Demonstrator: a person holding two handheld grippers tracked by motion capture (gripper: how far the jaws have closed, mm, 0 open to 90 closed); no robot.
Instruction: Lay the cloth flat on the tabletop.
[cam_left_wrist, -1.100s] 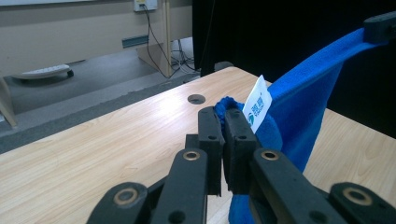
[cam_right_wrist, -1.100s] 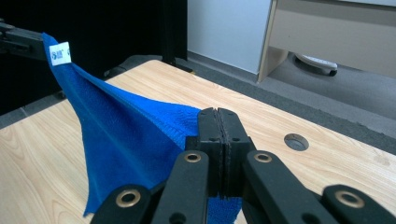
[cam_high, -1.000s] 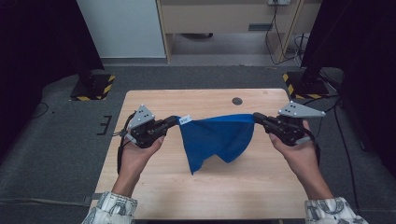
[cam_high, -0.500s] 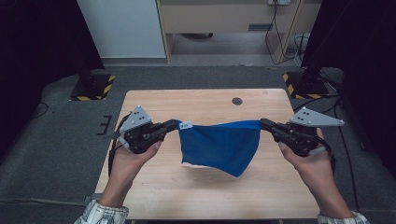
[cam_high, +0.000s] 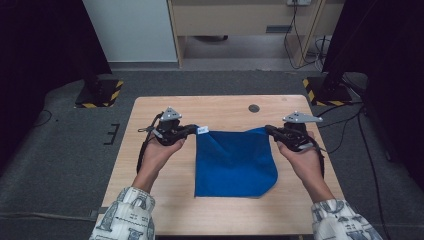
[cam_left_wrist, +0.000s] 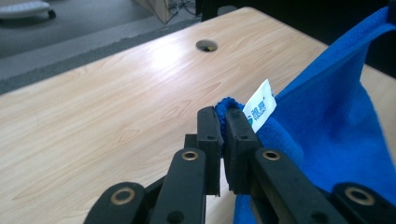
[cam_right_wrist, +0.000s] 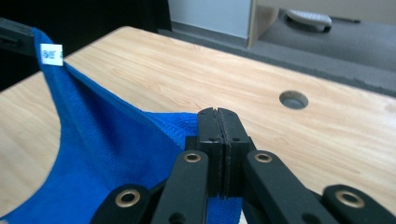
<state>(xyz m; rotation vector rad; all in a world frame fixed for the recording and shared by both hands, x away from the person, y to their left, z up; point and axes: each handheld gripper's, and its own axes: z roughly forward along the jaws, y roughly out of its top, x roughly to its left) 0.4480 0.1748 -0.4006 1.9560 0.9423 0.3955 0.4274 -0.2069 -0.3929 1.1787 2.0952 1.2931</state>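
Cloth (cam_high: 234, 162) lies spread on table (cam_high: 150, 175), far corners pinched by left gripper (cam_high: 192, 130) and right gripper (cam_high: 270, 131); laying-flat step, next likely calls for releasing both corners.

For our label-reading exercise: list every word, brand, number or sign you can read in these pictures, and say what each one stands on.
White tag on the corner of the blue cloth, beside the left claw: a blue-green logo and a few blue characters, too blurred to read.
Nothing else in the pictures carries readable text.
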